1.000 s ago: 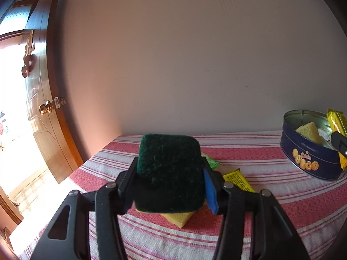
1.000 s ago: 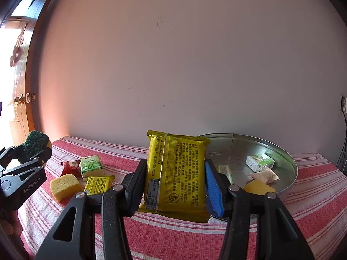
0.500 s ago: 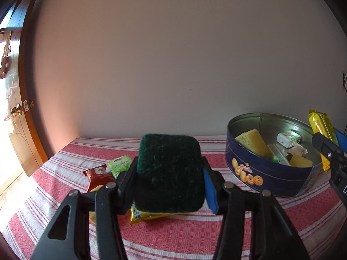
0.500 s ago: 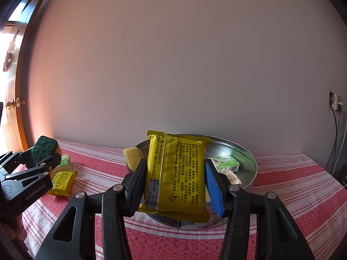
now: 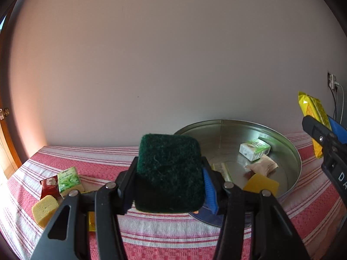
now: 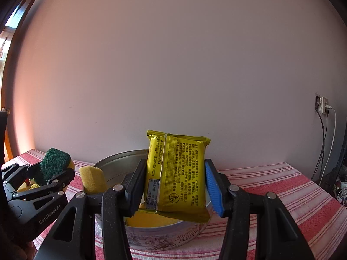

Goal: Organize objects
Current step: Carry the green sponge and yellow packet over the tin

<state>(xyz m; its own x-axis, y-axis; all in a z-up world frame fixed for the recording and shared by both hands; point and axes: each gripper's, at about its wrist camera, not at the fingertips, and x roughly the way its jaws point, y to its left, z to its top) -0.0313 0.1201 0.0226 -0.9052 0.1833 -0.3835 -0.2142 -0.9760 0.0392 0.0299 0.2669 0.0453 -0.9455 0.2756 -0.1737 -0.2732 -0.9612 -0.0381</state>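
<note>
My left gripper [image 5: 170, 181] is shut on a dark green scouring sponge [image 5: 170, 171] and holds it in the air just left of the round metal cookie tin [image 5: 292, 151]. The tin holds a green-white packet [image 5: 254, 149], a brown wrapper [image 5: 263, 165] and a yellow sponge [image 5: 261, 186]. My right gripper [image 6: 173, 186] is shut on a yellow snack packet [image 6: 176, 173], upright over the tin [image 6: 164, 238]. The left gripper with its sponge [image 6: 54, 164] shows at the left of the right wrist view. The right gripper with its packet [image 5: 312, 114] shows at the right edge of the left wrist view.
On the red-and-white striped cloth [image 5: 151, 231], left of the tin, lie a yellow sponge [image 5: 44, 209], a red sachet [image 5: 48, 186] and a green tea packet [image 5: 69, 179]. A plain wall stands close behind. A wall socket with cables [image 6: 323, 108] is at the right.
Both grippers have swung right toward the tin. The tin now sits right in front of each, and the door has left the left wrist view. Both grips are unchanged.
</note>
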